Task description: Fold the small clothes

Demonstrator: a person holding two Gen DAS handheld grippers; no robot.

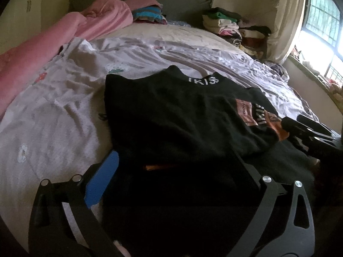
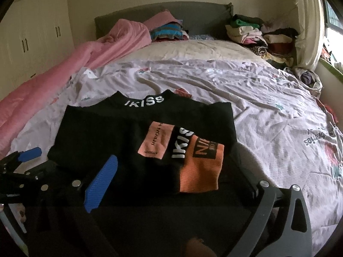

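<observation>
A: Black cloth fills the middle of both views. That is the top (image 2: 120,132), lying on the bed sheet (image 2: 268,111) with part of it folded over. White letters run along its collar, and orange patches show on the folded part, right of the middle in my right view.

B: What are your claws doing?

A: My left claw (image 1: 178,171) is wide open. Its blue finger (image 1: 103,182) is at the lower left of the left view, at the edge of the top. The other finger is dark and hard to see at the lower right. The top lies under the gap, but nothing is pinched.

B: And the right one?

A: My right claw (image 2: 173,171) is wide open too. Its blue finger (image 2: 100,182) is over the black cloth at the lower left of the right view. It has hold of nothing. I can see the left claw's blue tip at the far left edge there.

B: What else is on the bed?

A: A pink blanket (image 2: 64,68) runs along the left side. A pile of folded clothes (image 2: 253,34) sits at the upper right, near the grey headboard (image 2: 203,12). A striped bundle (image 2: 167,32) sits near the top middle.
</observation>
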